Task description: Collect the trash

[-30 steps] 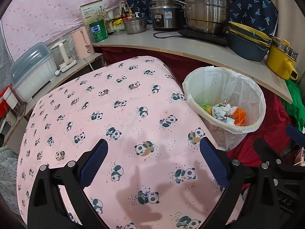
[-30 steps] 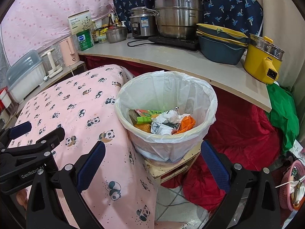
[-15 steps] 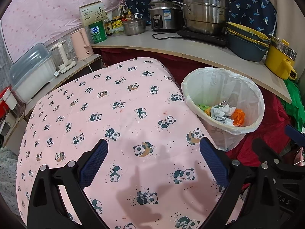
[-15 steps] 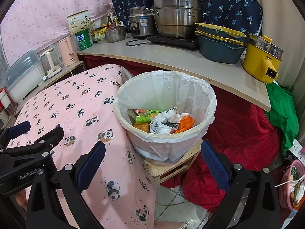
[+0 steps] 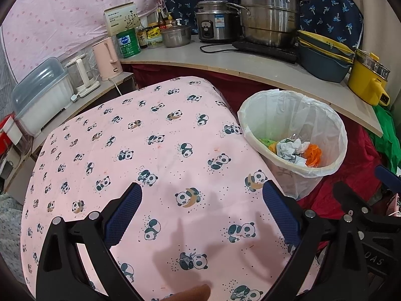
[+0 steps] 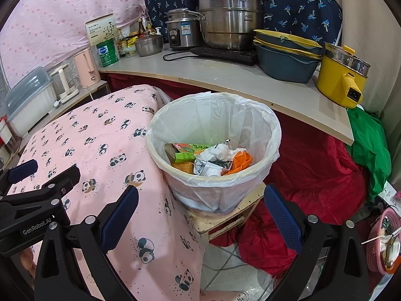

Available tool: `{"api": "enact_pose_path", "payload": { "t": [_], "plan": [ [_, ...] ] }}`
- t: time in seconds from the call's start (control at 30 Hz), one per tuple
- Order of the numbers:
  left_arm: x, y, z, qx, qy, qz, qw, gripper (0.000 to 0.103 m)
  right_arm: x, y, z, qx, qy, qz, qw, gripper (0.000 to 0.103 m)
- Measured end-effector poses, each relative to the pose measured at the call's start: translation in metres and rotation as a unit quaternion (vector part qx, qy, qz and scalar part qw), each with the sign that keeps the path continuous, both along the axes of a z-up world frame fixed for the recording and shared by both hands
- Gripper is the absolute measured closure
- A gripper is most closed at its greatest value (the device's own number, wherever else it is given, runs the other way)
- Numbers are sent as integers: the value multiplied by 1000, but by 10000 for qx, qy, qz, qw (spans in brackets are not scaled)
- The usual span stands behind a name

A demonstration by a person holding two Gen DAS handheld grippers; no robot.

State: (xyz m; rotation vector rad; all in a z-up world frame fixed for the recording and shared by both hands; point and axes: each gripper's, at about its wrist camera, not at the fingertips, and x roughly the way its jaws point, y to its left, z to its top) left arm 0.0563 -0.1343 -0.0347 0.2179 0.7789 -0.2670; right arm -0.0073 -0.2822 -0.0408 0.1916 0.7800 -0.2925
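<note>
Both claws nudged slightly forward, left claw point(image 5: 200, 215) gaping, right claw point(image 6: 200, 215) gaping, bin point(image 6: 213, 180) unmoved

Pink basket point(image 6: 384, 240) cut off rightward

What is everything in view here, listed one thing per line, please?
bin: one, white liner, beside the table on a wooden stand
trash: several pieces, green, white, orange, inside the bin
tablecloth: one, pink with pandas, over the table
counter: one, grey, behind the bin
steamer pot: one, steel, on the counter
rice cooker: one, steel, left of the steamer pot
basins: stacked, blue and yellow, on the counter
yellow pot: one, counter's right end
kettle: one, pink, side shelf
left gripper: black, blue jaws open, empty
right gripper: black, blue jaws open, empty
</note>
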Motion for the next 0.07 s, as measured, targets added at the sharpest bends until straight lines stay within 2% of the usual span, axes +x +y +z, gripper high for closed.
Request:
{"api": "enact_pose_path", "payload": {
  "t": [0.07],
  "plan": [
    [0, 1, 0, 7, -10, 4, 10000, 11, 0, 0, 0, -11, -1, 1, 10000, 6]
  ]
}}
